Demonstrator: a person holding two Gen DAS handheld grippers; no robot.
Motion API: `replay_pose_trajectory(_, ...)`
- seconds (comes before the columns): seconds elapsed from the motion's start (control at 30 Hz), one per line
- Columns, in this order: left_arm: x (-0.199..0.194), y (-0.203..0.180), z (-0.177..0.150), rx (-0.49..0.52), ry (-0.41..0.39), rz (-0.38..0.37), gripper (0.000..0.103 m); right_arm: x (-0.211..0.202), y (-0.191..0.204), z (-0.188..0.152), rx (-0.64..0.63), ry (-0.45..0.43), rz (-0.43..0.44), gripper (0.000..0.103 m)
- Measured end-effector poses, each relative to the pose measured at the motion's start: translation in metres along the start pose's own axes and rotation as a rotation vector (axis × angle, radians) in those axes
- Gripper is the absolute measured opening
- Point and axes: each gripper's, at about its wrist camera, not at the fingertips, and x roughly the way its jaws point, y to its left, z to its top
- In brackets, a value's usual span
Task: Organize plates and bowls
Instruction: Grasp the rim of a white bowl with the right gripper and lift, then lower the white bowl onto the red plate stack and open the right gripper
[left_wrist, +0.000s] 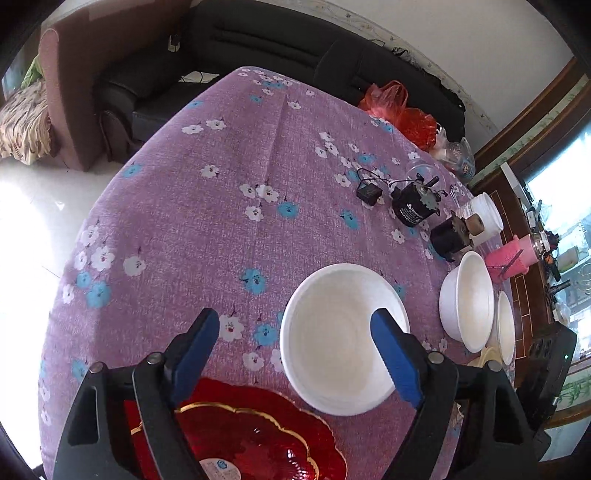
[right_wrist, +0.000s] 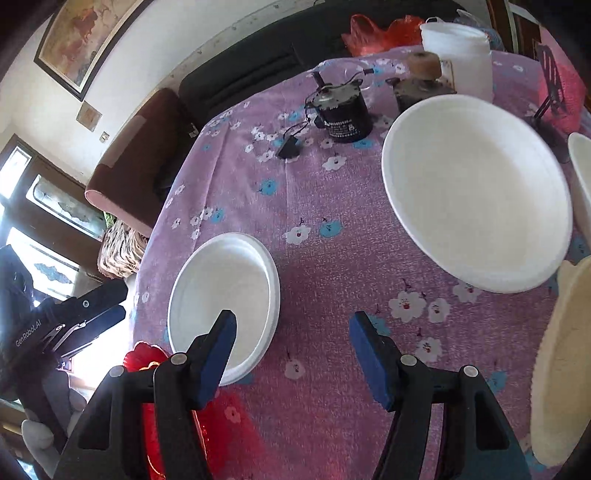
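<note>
My left gripper (left_wrist: 297, 321) is open above the purple flowered tablecloth (left_wrist: 184, 221). Its right finger overlaps a white bowl (left_wrist: 343, 339) whose rim looks doubled; the pads do not press on it. A red glass plate with a gold rim (left_wrist: 251, 432) lies under the gripper's base. Two more white bowls (left_wrist: 469, 299) (left_wrist: 506, 325) stand at the right. My right gripper (right_wrist: 293, 319) is open over bare cloth, with nothing between its fingers. The doubled white bowl (right_wrist: 225, 295) is at its left finger, a large white bowl (right_wrist: 476, 192) is further right, and a cream plate (right_wrist: 565, 365) sits at the right edge.
Two black motors (left_wrist: 410, 206) (left_wrist: 447, 236), a small black adapter (left_wrist: 369, 192), a white jar (right_wrist: 458, 55) and a pink basket (left_wrist: 506, 258) crowd the table's far right. A red plastic bag (left_wrist: 402, 110) lies at the back edge, with a black sofa (left_wrist: 258, 40) behind.
</note>
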Motion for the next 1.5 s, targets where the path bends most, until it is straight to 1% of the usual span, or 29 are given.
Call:
replay_pose_trajectory(0.03, 0.008, -0.004, 0.003, 0.014, 0.018, 0.009, 0.083, 0.006, -0.001, 0.000, 0.008, 0.009, 0.003, 0.069)
replay_pose_trajectory(0.07, 0.017, -0.008, 0.006, 0.033, 0.040, 0.025, 0.082, 0.012, 0.000, 0.000, 0.012, 0.018, 0.008, 0.066)
replay_pose_trajectory(0.1, 0.025, -0.010, 0.008, 0.045, 0.058, 0.041, 0.076, 0.018, 0.000, -0.001, 0.012, 0.026, 0.013, 0.063)
replay_pose_trajectory(0.13, 0.033, -0.012, 0.008, 0.054, 0.081, 0.057, 0.073, 0.023, 0.001, -0.002, 0.011, 0.034, 0.016, 0.061)
replay_pose_trajectory(0.2, 0.050, -0.014, 0.008, 0.063, 0.137, 0.076, 0.065, 0.030, 0.002, -0.003, 0.008, 0.050, 0.029, 0.050)
replay_pose_trajectory(0.23, 0.057, -0.014, 0.007, 0.063, 0.159, 0.077, 0.064, 0.034, 0.003, -0.004, 0.004, 0.058, 0.034, 0.048)
replay_pose_trajectory(0.3, 0.070, -0.017, 0.004, 0.073, 0.202, 0.092, 0.058, 0.039, 0.006, -0.004, -0.004, 0.066, 0.036, 0.039)
replay_pose_trajectory(0.33, 0.075, -0.018, 0.002, 0.079, 0.217, 0.099, 0.053, 0.042, 0.008, -0.004, -0.011, 0.069, 0.037, 0.035)
replay_pose_trajectory(0.37, 0.079, -0.020, 0.000, 0.086, 0.235, 0.102, 0.036, 0.044, 0.010, -0.004, -0.022, 0.071, 0.039, 0.027)
replay_pose_trajectory(0.4, 0.082, -0.023, -0.002, 0.090, 0.251, 0.104, 0.029, 0.045, 0.012, -0.004, -0.032, 0.071, 0.041, 0.016)
replay_pose_trajectory(0.43, 0.081, -0.024, -0.003, 0.093, 0.246, 0.119, 0.028, 0.045, 0.014, -0.005, -0.040, 0.070, 0.038, 0.016)
replay_pose_trajectory(0.47, 0.079, -0.026, -0.005, 0.096, 0.236, 0.119, 0.027, 0.042, 0.015, -0.005, -0.049, 0.053, 0.015, 0.016)
replay_pose_trajectory(0.5, 0.075, -0.027, -0.005, 0.100, 0.224, 0.115, 0.024, 0.041, 0.016, -0.005, -0.057, 0.043, 0.012, 0.015)
replay_pose_trajectory(0.6, 0.055, -0.030, -0.009, 0.086, 0.191, 0.078, 0.023, 0.023, 0.017, -0.005, -0.080, 0.002, 0.018, 0.015)
replay_pose_trajectory(0.63, 0.044, -0.032, -0.011, 0.090, 0.168, 0.073, 0.023, 0.014, 0.019, -0.006, -0.085, -0.011, 0.025, 0.015)
replay_pose_trajectory(0.7, 0.020, -0.037, -0.017, 0.110, 0.116, 0.082, 0.023, -0.006, 0.028, -0.007, -0.117, -0.042, 0.041, 0.015)
replay_pose_trajectory(0.8, -0.023, -0.034, -0.035, 0.124, 0.033, 0.098, 0.023, -0.031, 0.049, -0.016, -0.178, -0.075, 0.052, 0.015)
replay_pose_trajectory(0.9, -0.057, -0.017, -0.056, 0.093, -0.020, 0.106, 0.023, -0.046, 0.072, -0.031, -0.237, -0.068, 0.098, 0.015)
replay_pose_trajectory(1.0, -0.080, 0.007, -0.081, 0.049, -0.054, 0.119, 0.023, -0.043, 0.092, -0.051, -0.287, -0.037, 0.127, 0.015)
replay_pose_trajectory(1.1, -0.089, 0.028, -0.105, 0.013, -0.068, 0.147, 0.023, -0.029, 0.107, -0.074, -0.329, 0.014, 0.136, 0.015)
replay_pose_trajectory(1.23, -0.079, 0.056, -0.127, -0.044, -0.046, 0.168, 0.023, -0.007, 0.118, -0.100, -0.371, 0.068, 0.116, 0.015)
replay_pose_trajectory(1.33, -0.063, 0.067, -0.137, -0.072, -0.020, 0.184, 0.023, 0.005, 0.120, -0.114, -0.388, 0.091, 0.086, 0.015)
replay_pose_trajectory(1.47, -0.047, 0.072, -0.141, -0.064, 0.003, 0.226, 0.023, 0.022, 0.121, -0.124, -0.409, 0.117, 0.039, 0.015)
replay_pose_trajectory(1.5, -0.045, 0.072, -0.142, -0.062, 0.008, 0.232, 0.026, 0.025, 0.120, -0.124, -0.410, 0.122, 0.030, 0.016)
